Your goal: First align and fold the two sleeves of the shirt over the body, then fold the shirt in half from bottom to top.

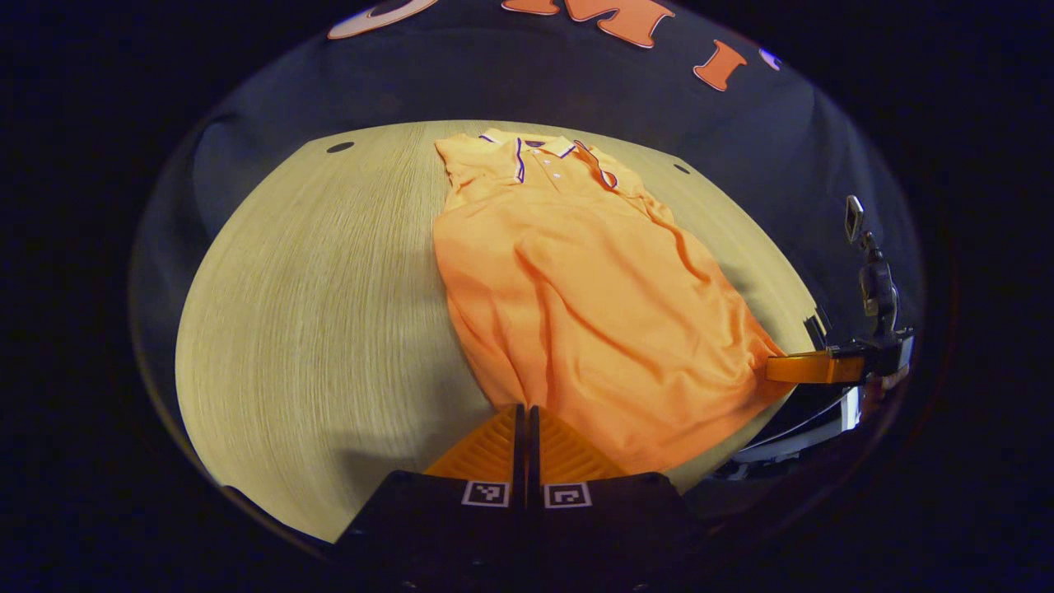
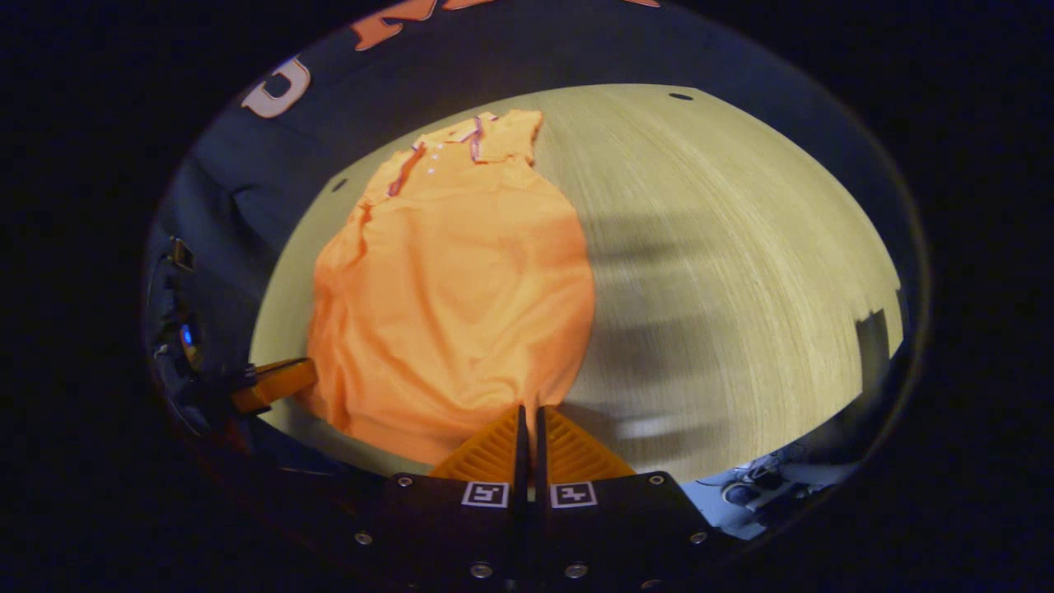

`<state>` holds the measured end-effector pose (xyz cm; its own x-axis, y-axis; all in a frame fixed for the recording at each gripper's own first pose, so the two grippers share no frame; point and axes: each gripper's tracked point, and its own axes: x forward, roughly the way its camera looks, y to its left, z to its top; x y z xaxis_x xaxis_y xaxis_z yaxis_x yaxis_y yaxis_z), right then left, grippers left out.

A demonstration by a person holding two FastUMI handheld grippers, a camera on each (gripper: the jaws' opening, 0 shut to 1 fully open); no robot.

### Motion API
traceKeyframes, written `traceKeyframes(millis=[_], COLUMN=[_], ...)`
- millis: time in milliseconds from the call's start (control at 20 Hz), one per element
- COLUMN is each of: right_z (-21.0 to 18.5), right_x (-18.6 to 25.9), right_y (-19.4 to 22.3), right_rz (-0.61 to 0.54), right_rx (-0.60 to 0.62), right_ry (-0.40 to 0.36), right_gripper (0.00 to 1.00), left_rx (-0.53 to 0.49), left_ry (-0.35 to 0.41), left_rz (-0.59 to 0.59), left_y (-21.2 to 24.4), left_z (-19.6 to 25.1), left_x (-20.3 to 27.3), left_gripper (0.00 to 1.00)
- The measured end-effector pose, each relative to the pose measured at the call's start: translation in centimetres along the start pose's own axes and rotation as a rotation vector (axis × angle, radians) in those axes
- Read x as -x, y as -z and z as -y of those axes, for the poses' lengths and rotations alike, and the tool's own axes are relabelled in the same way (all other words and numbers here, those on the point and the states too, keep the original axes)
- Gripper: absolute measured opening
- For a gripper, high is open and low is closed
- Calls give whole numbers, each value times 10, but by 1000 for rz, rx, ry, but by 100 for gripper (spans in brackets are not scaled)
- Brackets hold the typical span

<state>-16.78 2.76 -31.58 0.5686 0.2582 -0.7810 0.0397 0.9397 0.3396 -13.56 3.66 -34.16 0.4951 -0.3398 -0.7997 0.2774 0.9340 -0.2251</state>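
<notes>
Your orange knit polo shirt lies flat on the pale wood-grain counter, sleeves already folded over the body. Its long axis runs from the striped collar at the far edge to the hem at the near edge, where you stand. Both tongs sit at that hem: the left tongs at one corner, the right tongs at the other. Each pair looks pressed together, apparently pinching hem fabric, though I cannot tell for certain. The soft, rumpled cloth will sag, so judge the fold as carrying both corners evenly toward the collar.
</notes>
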Motion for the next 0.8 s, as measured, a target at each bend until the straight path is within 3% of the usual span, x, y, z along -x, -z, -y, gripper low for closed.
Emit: traceKeyframes(millis=[400,800], right_z=[-11,-29], right_x=[17,46], right_y=[-40,-108], right_rz=[79,209], right_rx=[-134,-155], right_ry=[-159,-302], right_gripper=[4,4], left_rx=[34,66], left_ry=[43,37], left_rz=[115,246], left_y=[-60,-131], left_z=[18,22], left_x=[27,50], left_gripper=[1,1])
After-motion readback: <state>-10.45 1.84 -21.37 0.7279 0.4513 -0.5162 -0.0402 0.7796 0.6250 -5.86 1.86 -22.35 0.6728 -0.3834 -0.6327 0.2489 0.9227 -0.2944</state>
